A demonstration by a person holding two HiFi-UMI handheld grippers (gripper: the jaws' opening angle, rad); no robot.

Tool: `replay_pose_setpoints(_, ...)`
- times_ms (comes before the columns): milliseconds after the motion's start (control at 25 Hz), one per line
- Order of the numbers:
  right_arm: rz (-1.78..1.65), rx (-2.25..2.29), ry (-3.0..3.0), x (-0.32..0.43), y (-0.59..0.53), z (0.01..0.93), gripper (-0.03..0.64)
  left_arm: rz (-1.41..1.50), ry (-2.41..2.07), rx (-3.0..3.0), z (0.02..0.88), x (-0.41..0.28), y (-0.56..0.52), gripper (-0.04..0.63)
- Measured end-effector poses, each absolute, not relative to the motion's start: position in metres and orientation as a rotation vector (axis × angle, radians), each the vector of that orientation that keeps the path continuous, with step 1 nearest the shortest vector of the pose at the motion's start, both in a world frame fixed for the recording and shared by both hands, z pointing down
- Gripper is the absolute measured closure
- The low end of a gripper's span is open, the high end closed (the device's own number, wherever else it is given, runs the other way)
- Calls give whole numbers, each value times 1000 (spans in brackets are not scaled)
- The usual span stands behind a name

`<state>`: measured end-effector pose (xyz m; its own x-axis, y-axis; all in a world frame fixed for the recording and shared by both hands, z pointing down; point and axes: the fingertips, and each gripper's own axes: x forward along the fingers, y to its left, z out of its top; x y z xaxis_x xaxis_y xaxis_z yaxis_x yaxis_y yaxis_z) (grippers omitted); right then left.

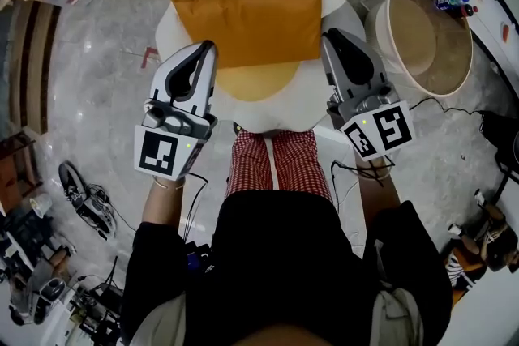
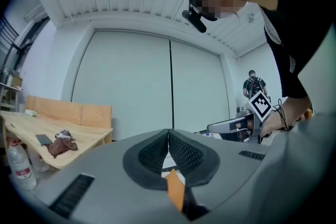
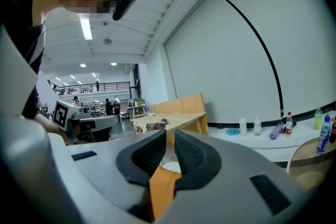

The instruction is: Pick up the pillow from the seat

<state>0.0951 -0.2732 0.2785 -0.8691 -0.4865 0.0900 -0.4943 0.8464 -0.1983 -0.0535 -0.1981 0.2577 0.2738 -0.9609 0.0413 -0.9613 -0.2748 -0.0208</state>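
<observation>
Two grips on: your left claw point(image 1: 209, 49) pinches the pillow point(image 1: 247, 16) at its near-left corner, right claw point(image 1: 328, 39) at its near-right, long axis crosswise between them.

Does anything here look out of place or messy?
Nothing damaged. The orange pillow sits slightly askew on the egg-shaped seat, with the left gripper and right gripper each pinching a near corner. Shoes lie scattered on the floor.
</observation>
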Motion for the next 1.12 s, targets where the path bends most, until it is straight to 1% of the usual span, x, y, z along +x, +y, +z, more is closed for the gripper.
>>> replay_pose_setpoints(520,407,795,-2948,104,-311,334,526,61,-1967,2428,297,-45,-242,586)
replay_pose_setpoints(880,454,777,-2887,103,-336,388,469,65,-1985,2341,344,-48,-250,586)
replay_pose_setpoints(1120,456,805,-2861,104,-349,415,460,18,-2041,2259,363,-56,-257,584)
